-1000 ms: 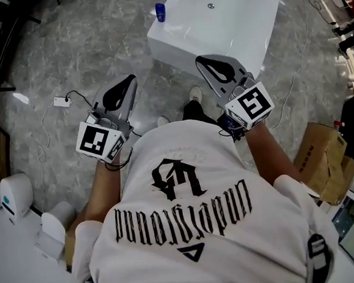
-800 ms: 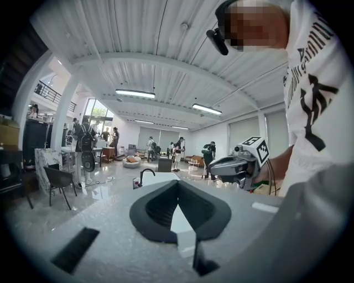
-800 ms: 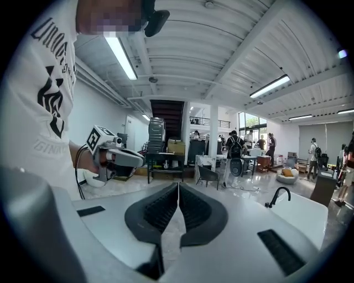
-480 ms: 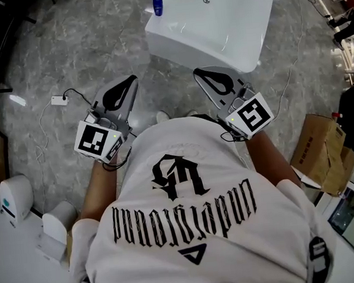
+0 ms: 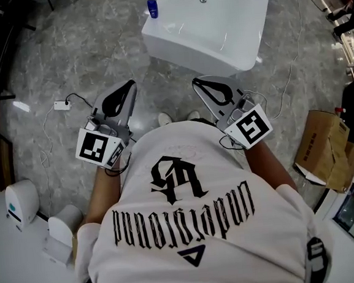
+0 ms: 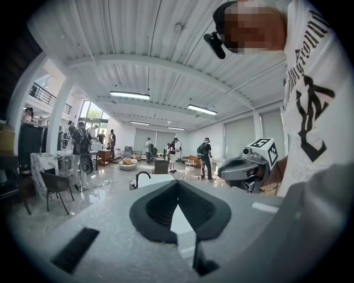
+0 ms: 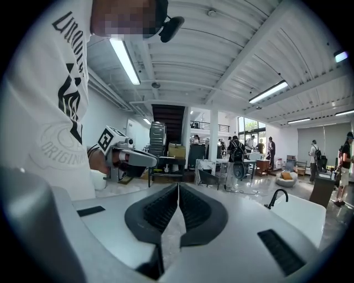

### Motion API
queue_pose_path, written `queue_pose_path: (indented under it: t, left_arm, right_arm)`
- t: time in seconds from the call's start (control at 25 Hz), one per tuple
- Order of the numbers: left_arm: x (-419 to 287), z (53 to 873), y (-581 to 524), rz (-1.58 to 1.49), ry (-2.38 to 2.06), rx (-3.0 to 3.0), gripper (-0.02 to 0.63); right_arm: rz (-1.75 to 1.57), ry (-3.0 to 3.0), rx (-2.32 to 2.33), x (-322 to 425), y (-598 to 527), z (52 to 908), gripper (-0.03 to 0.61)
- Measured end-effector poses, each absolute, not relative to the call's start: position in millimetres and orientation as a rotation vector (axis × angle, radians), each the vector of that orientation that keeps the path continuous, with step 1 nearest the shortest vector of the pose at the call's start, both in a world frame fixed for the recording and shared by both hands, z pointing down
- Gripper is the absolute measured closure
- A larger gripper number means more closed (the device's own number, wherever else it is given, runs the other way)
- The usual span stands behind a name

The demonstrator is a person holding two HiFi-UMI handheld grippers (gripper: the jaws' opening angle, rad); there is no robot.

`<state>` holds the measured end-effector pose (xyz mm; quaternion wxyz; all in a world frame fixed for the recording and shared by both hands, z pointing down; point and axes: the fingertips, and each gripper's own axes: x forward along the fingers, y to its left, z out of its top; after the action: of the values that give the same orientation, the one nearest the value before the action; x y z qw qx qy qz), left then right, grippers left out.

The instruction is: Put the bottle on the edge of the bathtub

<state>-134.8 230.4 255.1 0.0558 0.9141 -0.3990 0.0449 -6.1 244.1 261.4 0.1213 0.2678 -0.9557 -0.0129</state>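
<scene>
A small blue bottle (image 5: pixel 152 8) stands beside the far left corner of the white bathtub (image 5: pixel 210 24), at the top of the head view; whether it rests on the floor or on the rim I cannot tell. My left gripper (image 5: pixel 129 86) and right gripper (image 5: pixel 198 82) are held close to the person's chest, well short of the tub, both shut with nothing between the jaws. In the left gripper view the shut left gripper (image 6: pixel 177 182) points at the tub (image 6: pixel 157 179) and its black faucet (image 6: pixel 142 176). The right gripper (image 7: pixel 178 187) is also shut and empty.
A cardboard box (image 5: pixel 325 149) sits on the floor at the right. A white adapter with a cable (image 5: pixel 62 105) lies on the grey marble floor at the left. White devices (image 5: pixel 19 201) stand at lower left. A chair (image 6: pixel 55 185) and several people fill the hall beyond.
The bathtub and bottle have slid toward the top of the head view, and both grippers sit slightly lower in the frame. Both grippers stay shut and empty.
</scene>
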Motion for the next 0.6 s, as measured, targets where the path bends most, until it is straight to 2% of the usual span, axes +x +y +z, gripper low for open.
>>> queue_pose_path:
  t: [0.6]
  left_arm:
    - [-138.3,256.6,239.8,0.091,-1.173,2.781,0.598]
  right_arm:
    - [-0.041,-2.792,0.798,-10.7,254.7,253.3,0.560]
